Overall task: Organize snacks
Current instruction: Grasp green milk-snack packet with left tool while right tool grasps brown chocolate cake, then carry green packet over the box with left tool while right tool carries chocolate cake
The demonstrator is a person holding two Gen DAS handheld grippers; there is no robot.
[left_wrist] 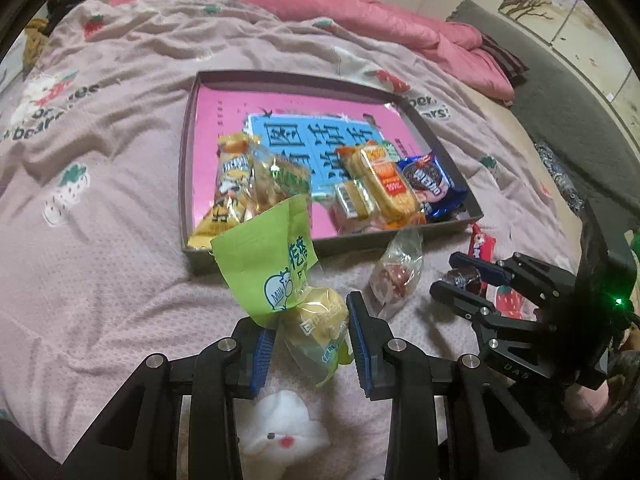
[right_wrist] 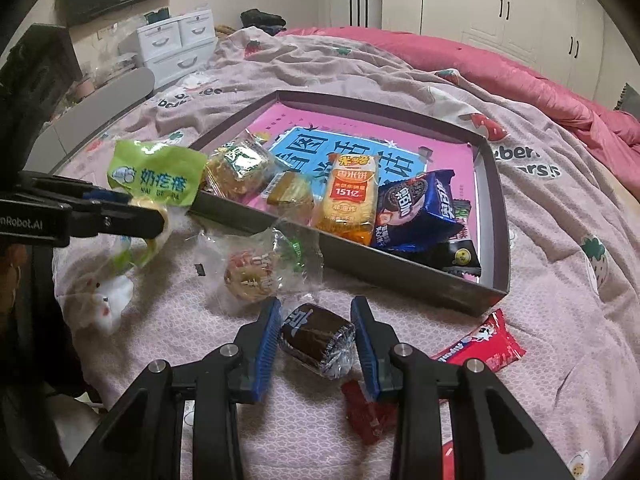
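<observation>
A pink strawberry-print bedspread (right_wrist: 540, 280) covers the bed, with a shallow grey box (right_wrist: 400, 272) lying on it. Inside the box, on its pink printed floor, sit an orange rice-cracker pack (right_wrist: 350, 200), a blue cookie pack (right_wrist: 416, 212), a clear-wrapped yellow cake (right_wrist: 240, 168) and a black sachet (right_wrist: 460, 256). Just outside the box's near wall lie a clear-wrapped round pastry (right_wrist: 252, 272), a red snack packet (right_wrist: 484, 344) and a small red wrapper (right_wrist: 364, 412). The left gripper (left_wrist: 310, 336) is clamped on a green milk-bun packet (left_wrist: 280, 272), lifted clear of the bedspread near the box's corner. The right gripper (right_wrist: 314, 336) is closed on a dark chocolate cake roll (right_wrist: 316, 336), held above the bedspread in front of the box.
</observation>
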